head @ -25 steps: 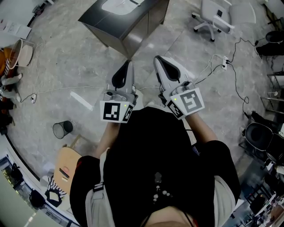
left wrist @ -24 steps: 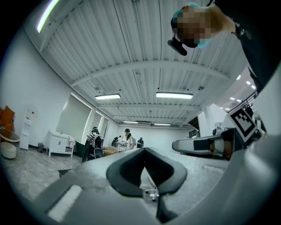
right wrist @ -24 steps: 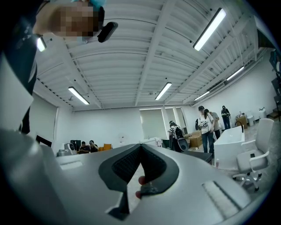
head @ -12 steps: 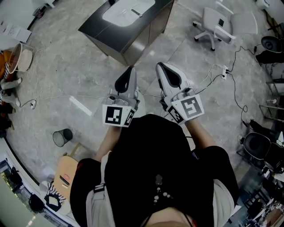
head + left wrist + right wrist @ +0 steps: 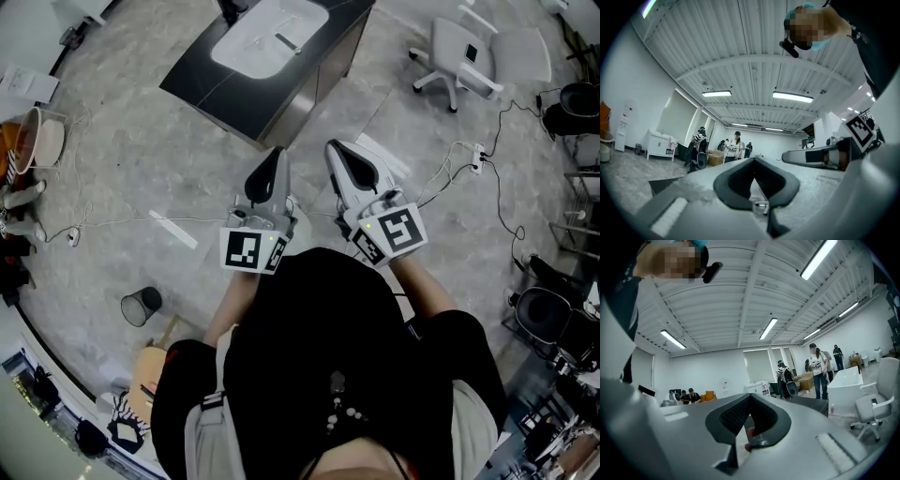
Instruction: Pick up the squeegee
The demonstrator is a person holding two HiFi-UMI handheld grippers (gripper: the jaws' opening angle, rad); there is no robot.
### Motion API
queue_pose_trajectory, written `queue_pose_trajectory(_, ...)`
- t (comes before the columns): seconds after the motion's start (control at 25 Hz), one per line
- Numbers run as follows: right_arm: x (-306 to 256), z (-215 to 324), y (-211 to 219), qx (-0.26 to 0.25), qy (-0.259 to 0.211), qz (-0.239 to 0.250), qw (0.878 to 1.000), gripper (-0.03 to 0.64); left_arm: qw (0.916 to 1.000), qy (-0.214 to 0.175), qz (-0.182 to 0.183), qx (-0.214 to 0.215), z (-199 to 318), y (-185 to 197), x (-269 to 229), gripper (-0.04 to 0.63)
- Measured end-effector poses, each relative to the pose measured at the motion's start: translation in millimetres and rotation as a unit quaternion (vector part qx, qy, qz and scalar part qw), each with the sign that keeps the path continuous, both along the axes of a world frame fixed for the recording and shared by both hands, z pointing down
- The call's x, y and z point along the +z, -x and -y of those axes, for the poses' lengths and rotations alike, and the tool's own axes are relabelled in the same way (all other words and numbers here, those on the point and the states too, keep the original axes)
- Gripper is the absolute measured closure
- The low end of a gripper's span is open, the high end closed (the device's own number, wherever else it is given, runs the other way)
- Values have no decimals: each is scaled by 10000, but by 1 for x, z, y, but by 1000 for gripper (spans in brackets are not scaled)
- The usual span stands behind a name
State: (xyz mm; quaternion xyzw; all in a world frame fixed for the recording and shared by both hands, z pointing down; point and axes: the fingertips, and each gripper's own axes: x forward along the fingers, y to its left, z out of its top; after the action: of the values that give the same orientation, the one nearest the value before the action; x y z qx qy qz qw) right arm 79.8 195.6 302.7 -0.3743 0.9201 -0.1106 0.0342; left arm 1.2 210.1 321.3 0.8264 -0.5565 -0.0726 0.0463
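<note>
In the head view I hold both grippers level in front of my body, above a grey stone floor. My left gripper point(image 5: 272, 156) and my right gripper point(image 5: 336, 150) are side by side, jaws together, nothing in either. Ahead stands a dark cabinet point(image 5: 281, 89) with a white sink top point(image 5: 253, 42). On that top lies a small slim object point(image 5: 288, 42), too small to tell what it is. The left gripper view shows the left gripper point(image 5: 754, 159) shut and empty, and the right gripper view shows the right gripper point(image 5: 750, 396) the same.
A white office chair point(image 5: 461, 49) stands at the upper right, with cables and a power strip point(image 5: 476, 131) on the floor near it. A black waste bin point(image 5: 141, 305) sits at my left, beside a white strip point(image 5: 173, 228). Several people point(image 5: 736, 145) stand far off.
I have walked forward: the cabinet and its sink top show more fully and nearer, and the bin has slid back. Both grippers stay shut and side by side.
</note>
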Motion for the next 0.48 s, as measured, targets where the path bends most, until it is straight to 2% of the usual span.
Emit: queue_pose_trajectory(0.48, -6, 84, 44, 355, -121, -137, 9992, 614, 9991, -112, -109, 399, 93, 40, -5, 594)
